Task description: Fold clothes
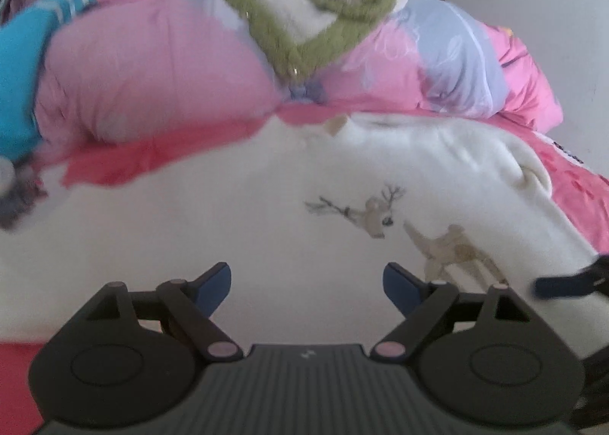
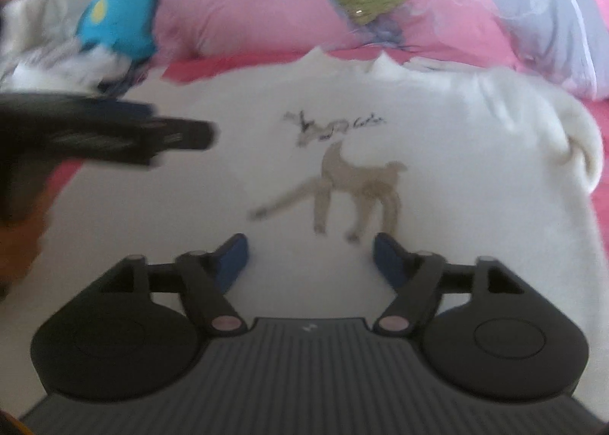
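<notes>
Hovering tools: left tool (image 1: 306, 282) and right tool (image 2: 310, 258), both wide, holding nothing.
Beneath: white sweater (image 1: 228, 229), on bed (image 1: 114, 164).

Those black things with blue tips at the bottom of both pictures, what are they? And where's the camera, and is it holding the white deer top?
They are grabbing tools that a person holds, one in each hand. A camera sits on each tool and looks forward along its two fingers. One picture comes from the left hand-held gripper, the other from the right hand-held gripper. Each tool also shows at the edge of the other's picture. Both stand open with nothing between the blue pads, so nothing is held. Below them a white top with a deer on it lies spread on a red bed sheet. Behind it is a puffy pink quilt with a green-and-white woolly garment on top.
</notes>
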`<action>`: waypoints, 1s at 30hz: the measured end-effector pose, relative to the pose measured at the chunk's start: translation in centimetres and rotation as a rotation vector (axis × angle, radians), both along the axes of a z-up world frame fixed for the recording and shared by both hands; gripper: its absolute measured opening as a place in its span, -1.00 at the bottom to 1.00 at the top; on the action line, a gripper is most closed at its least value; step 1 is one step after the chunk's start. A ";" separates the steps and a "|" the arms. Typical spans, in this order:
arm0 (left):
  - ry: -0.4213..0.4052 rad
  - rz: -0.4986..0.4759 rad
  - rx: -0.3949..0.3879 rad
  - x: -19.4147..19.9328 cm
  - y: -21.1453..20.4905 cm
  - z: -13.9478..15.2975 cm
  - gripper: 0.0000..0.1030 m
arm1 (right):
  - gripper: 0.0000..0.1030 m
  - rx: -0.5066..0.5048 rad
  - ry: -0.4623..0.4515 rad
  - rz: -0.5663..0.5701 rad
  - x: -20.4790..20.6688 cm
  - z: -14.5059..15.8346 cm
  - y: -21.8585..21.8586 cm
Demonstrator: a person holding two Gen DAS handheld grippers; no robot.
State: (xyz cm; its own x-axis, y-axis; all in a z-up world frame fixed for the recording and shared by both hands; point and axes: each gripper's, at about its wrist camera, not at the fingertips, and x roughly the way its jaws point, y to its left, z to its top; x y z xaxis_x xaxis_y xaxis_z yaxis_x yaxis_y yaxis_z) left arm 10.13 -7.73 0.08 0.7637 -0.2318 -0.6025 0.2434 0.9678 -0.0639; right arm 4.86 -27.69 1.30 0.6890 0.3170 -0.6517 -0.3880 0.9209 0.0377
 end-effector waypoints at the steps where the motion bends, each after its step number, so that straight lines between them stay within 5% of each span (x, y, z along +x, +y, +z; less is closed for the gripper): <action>1: 0.005 0.001 -0.004 0.2 0.0 -0.4 0.71 | 0.58 -0.015 0.000 0.007 -0.4 0.5 -0.7; 6: 0.025 0.016 -0.025 0.8 0.3 -1.7 0.77 | 0.61 0.083 -0.038 -0.086 2.4 5.0 -6.6; 13: 0.007 0.021 -0.014 0.7 0.0 -2.0 0.84 | 0.59 0.047 -0.118 -0.246 16.1 9.1 -9.3; 19: 0.002 0.019 -0.026 0.7 0.2 -2.2 0.89 | 0.55 -0.160 -0.079 -0.193 27.0 6.0 -5.3; 26: 0.000 0.016 -0.025 0.7 0.1 -2.2 0.92 | 0.16 -0.349 -0.013 -0.182 34.0 1.5 -1.3; 30: -0.002 0.015 -0.022 0.8 0.1 -2.2 0.92 | -0.15 -0.328 0.022 -0.196 35.1 0.4 -1.8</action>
State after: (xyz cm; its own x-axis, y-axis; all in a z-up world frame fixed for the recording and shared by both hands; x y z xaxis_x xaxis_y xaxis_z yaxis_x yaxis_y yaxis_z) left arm 10.91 -7.68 -2.17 0.7684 -0.2337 -0.5958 0.2292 0.9697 -0.0848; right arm 39.98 -29.50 1.74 0.7004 -0.0469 -0.7122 -0.2059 0.9421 -0.2645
